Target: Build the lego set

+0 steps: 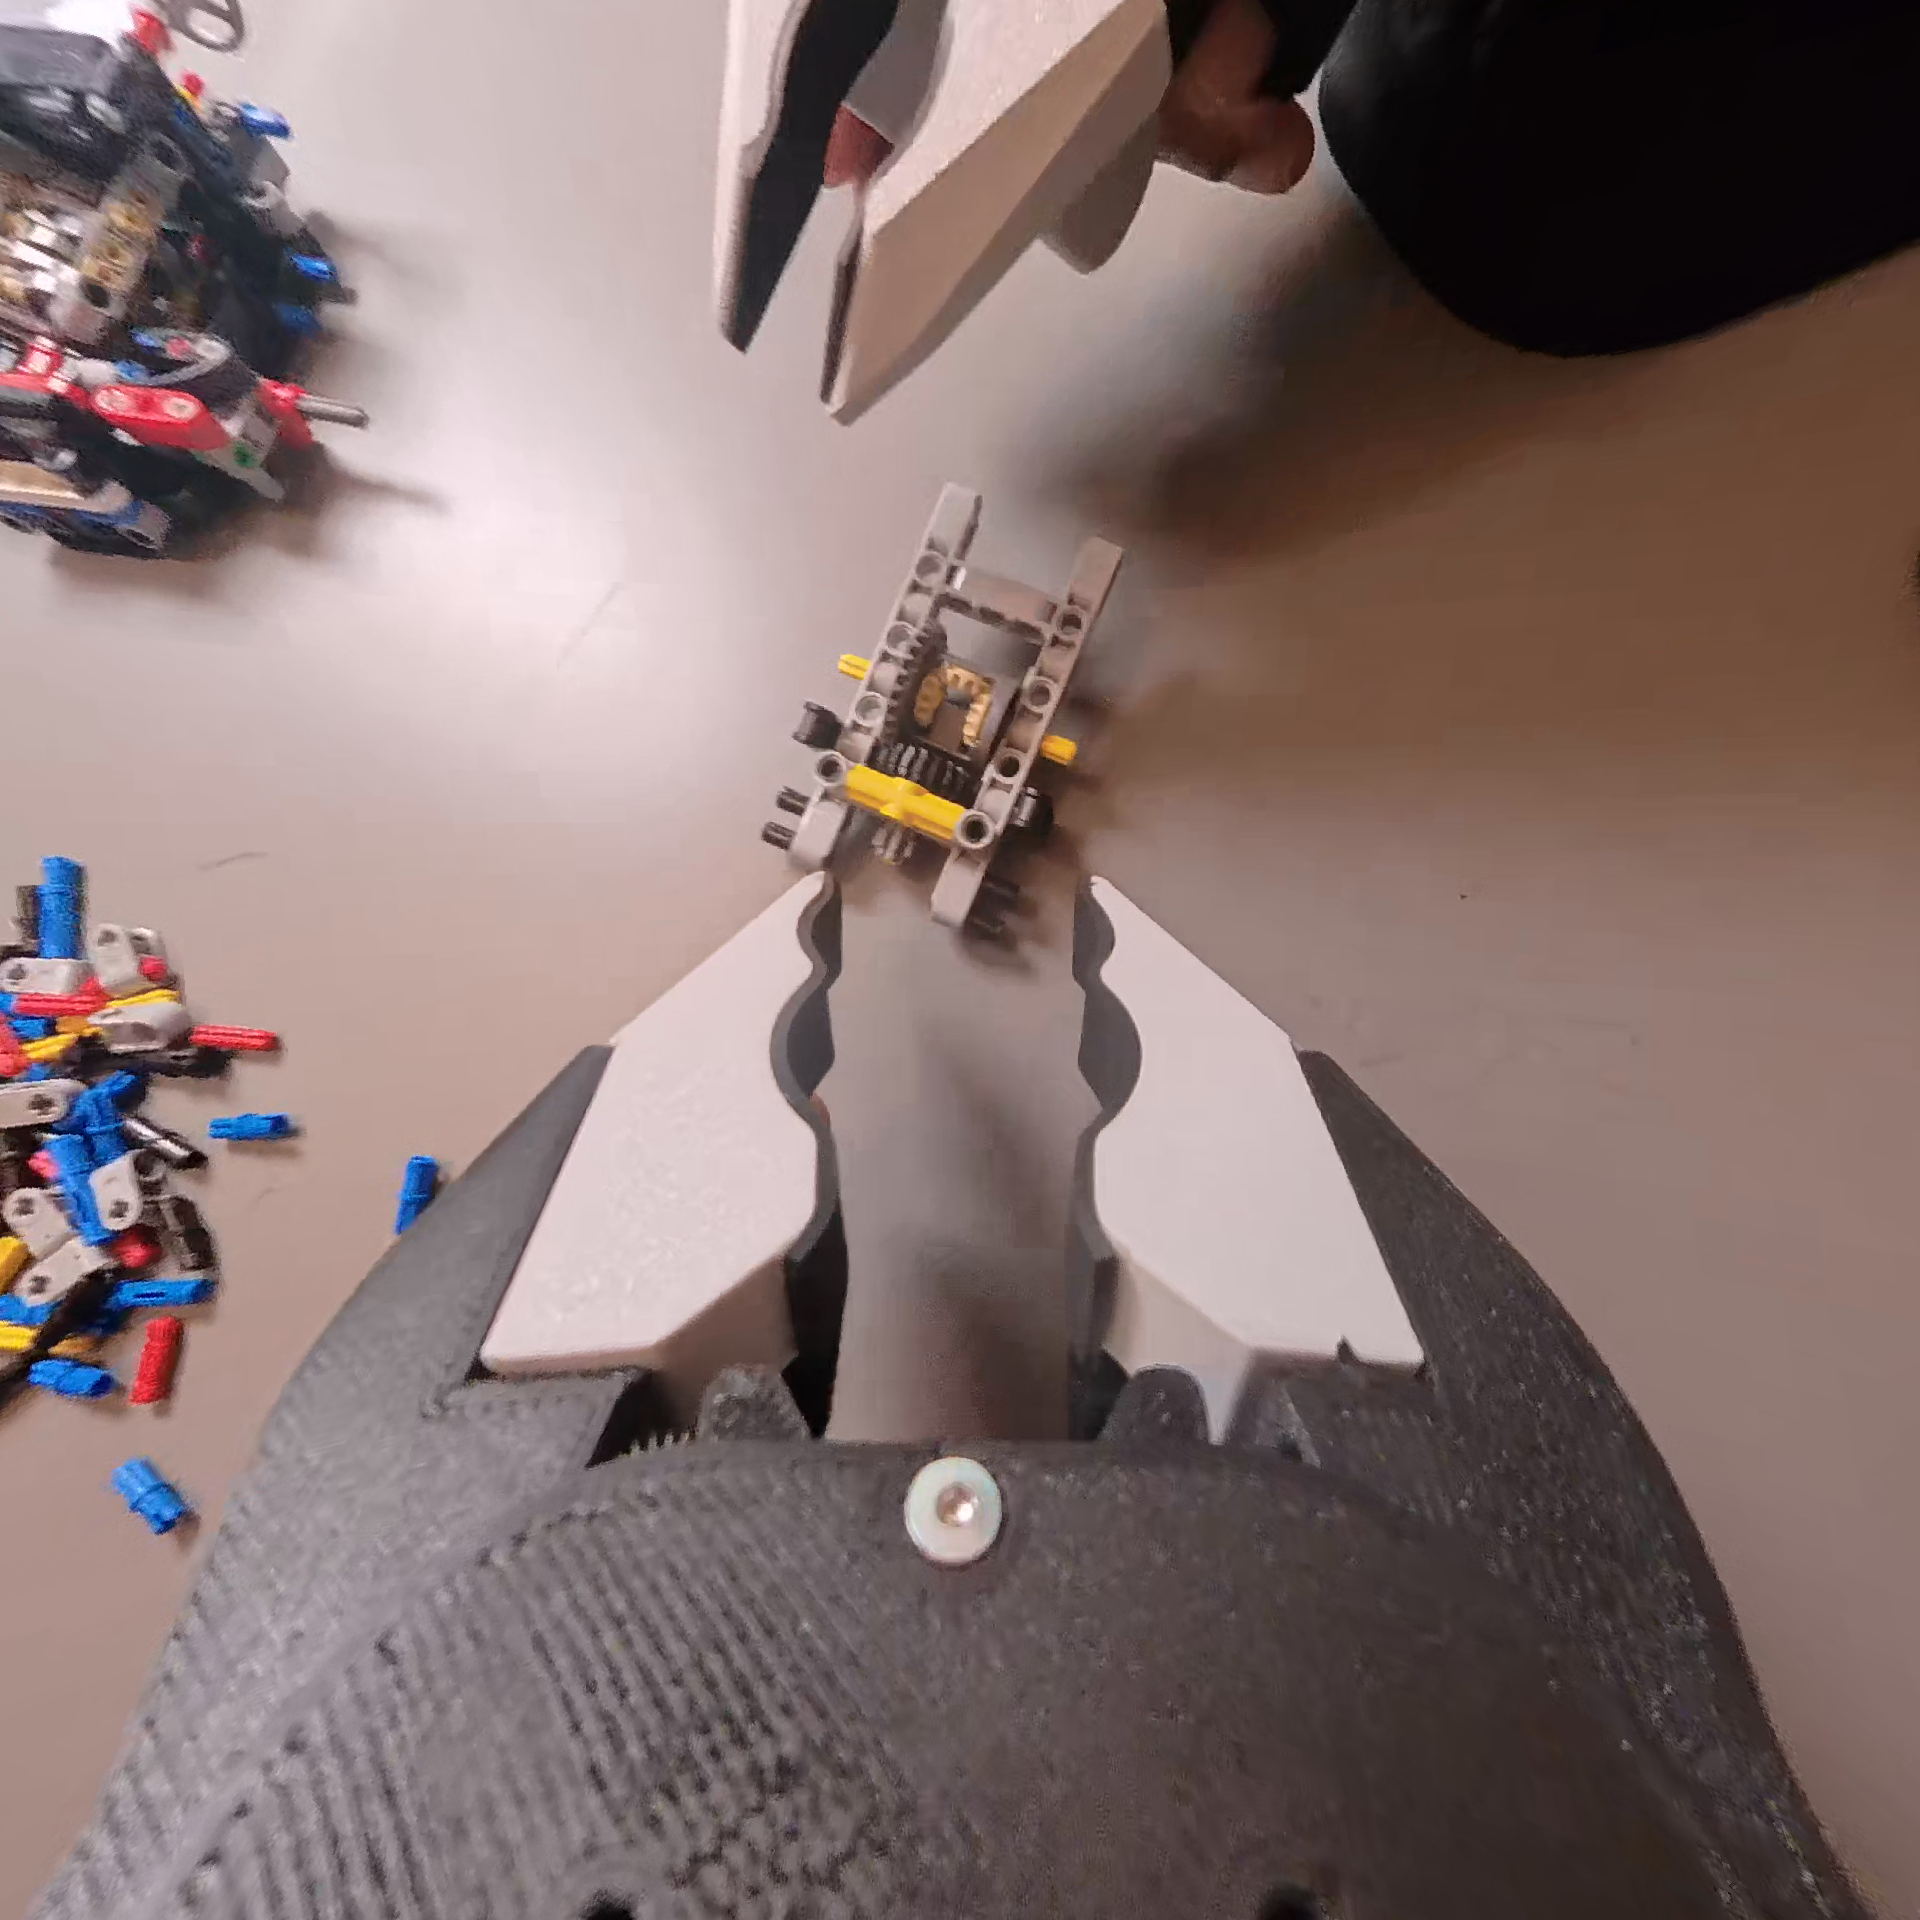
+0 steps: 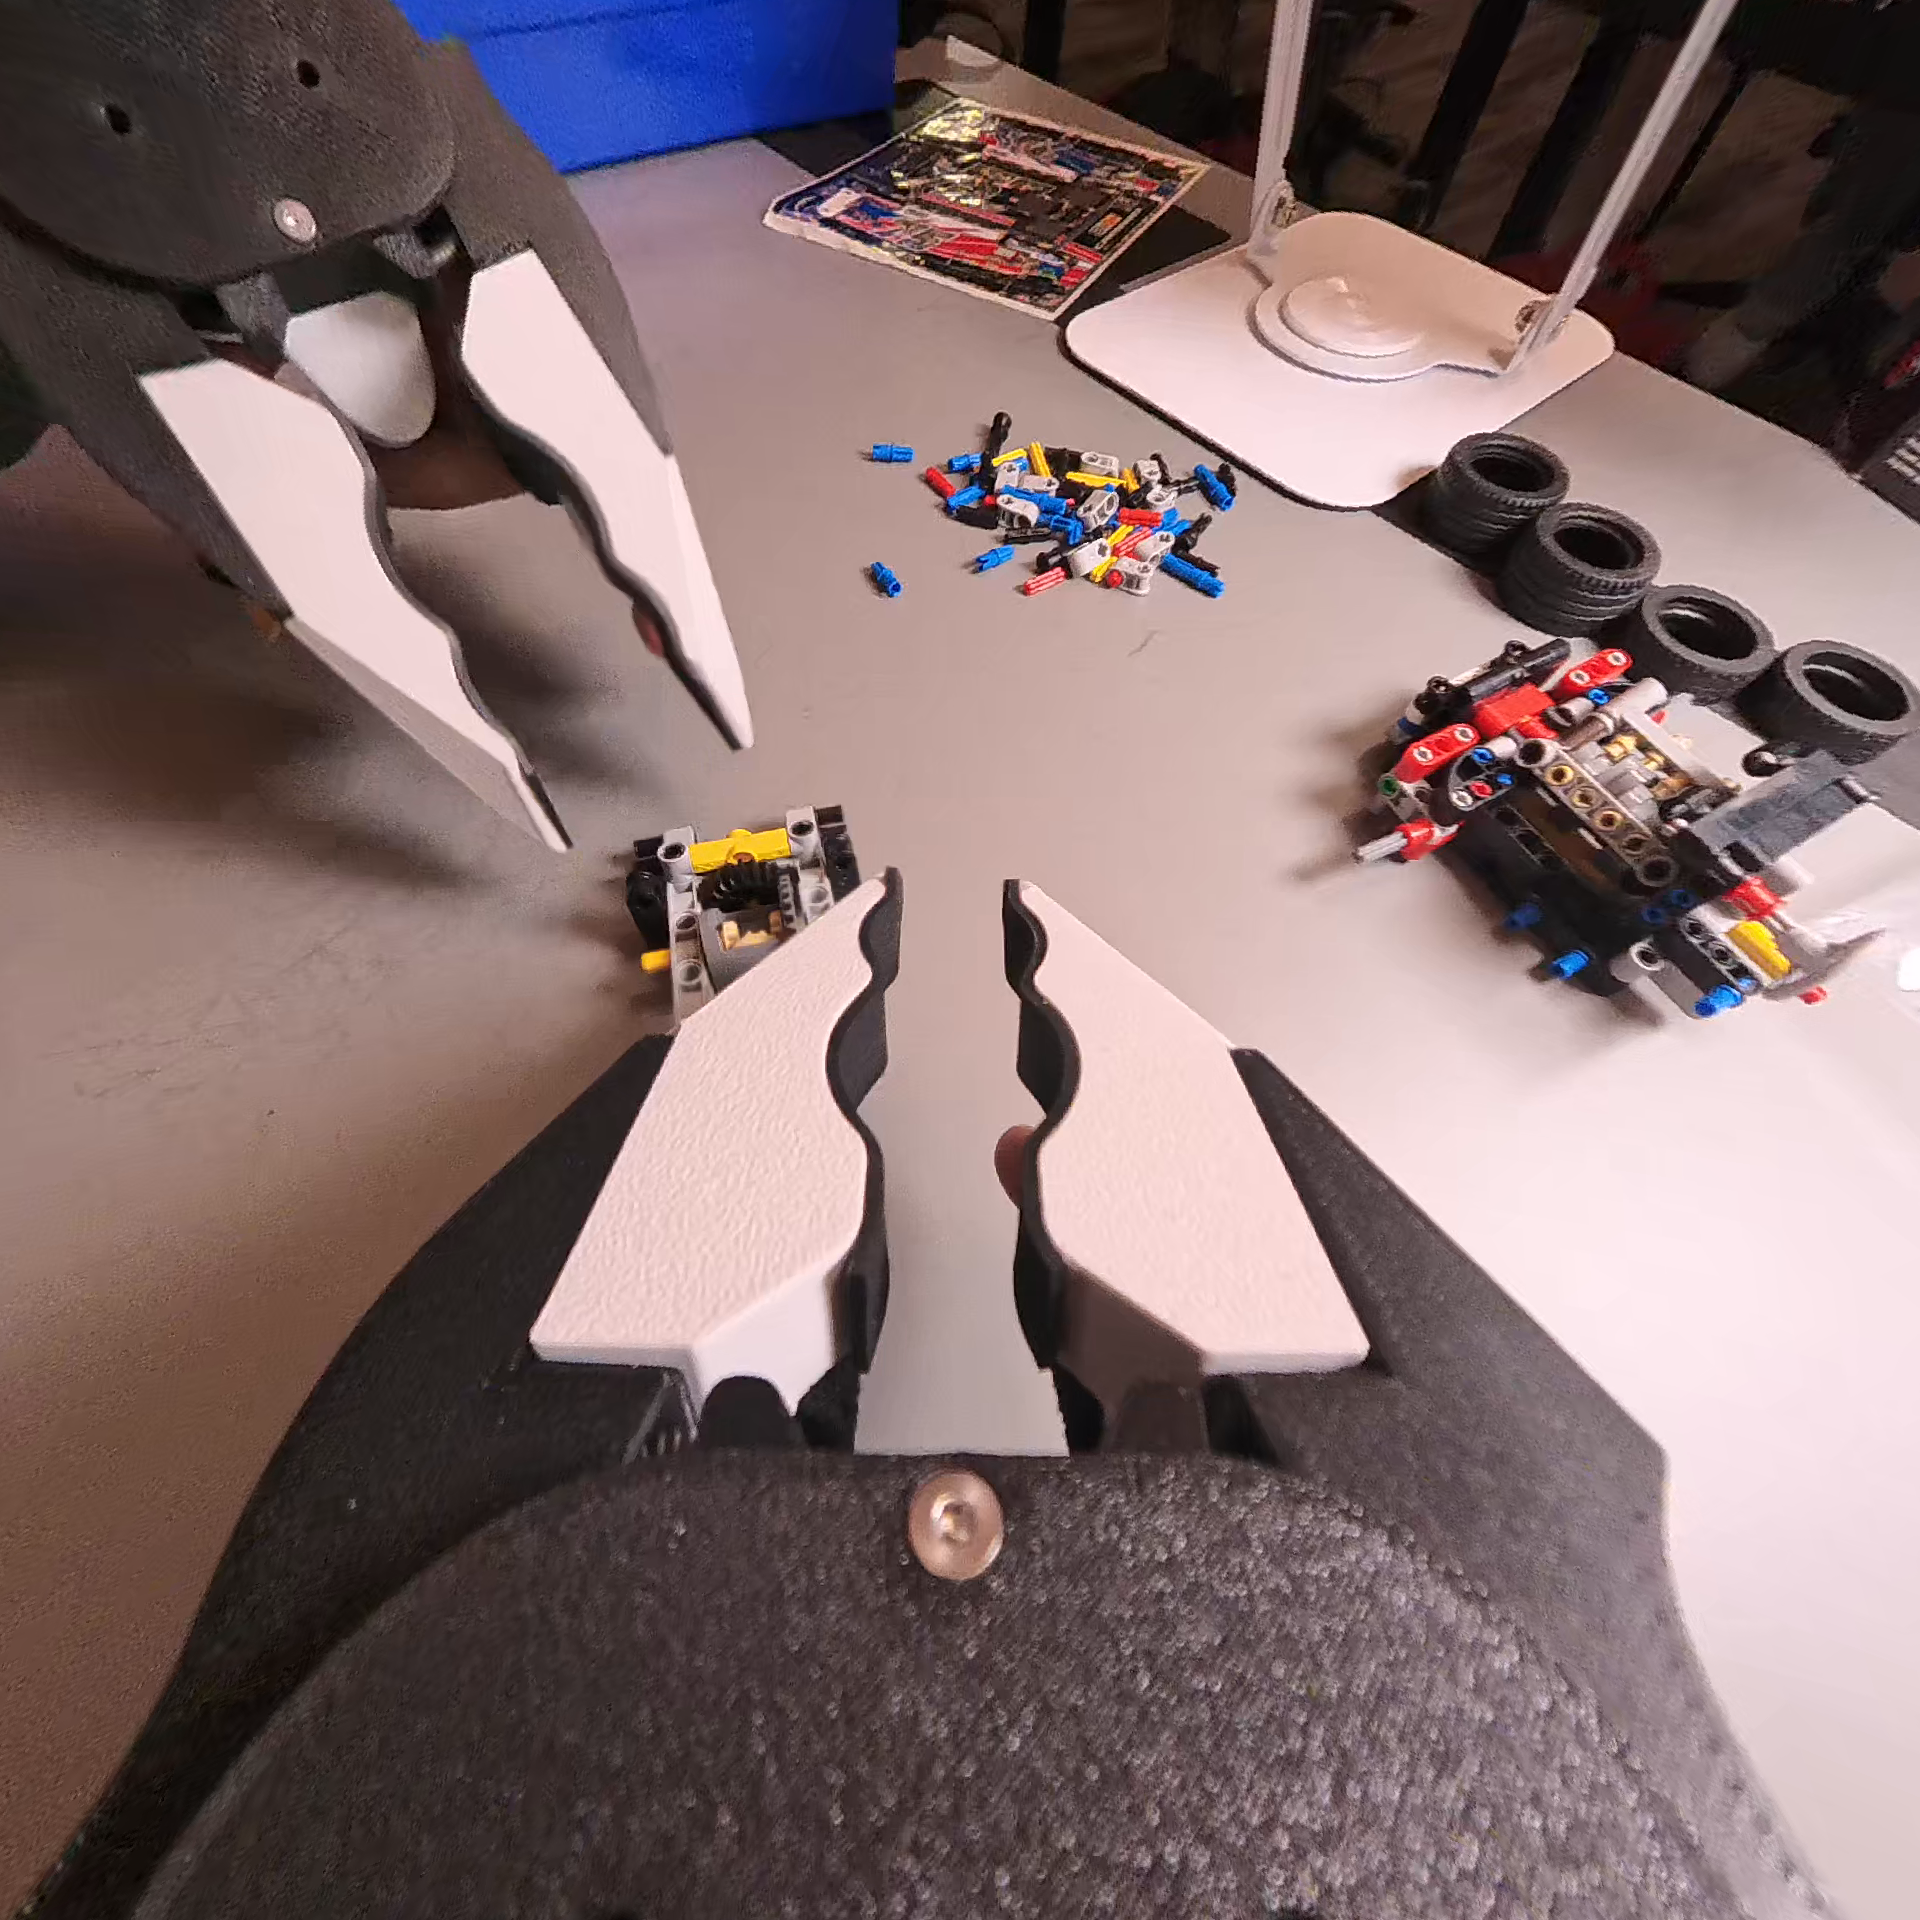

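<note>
A small grey frame assembly with gears and a yellow piece lies flat on the table; it also shows in the right wrist view. My left gripper is open and empty, its tips just short of the assembly's near end. My right gripper is open and empty, its left finger partly covering the assembly. Each gripper shows in the other's view: the right one beyond the assembly, the left one above its far side. A larger red, black and grey chassis sits apart.
A pile of small loose pins and connectors lies on the table. Several black tyres stand behind the chassis. A white lamp base, an instruction booklet and a blue box stand at the far edge. Some 9 cm of space lies between my two pairs of fingers.
</note>
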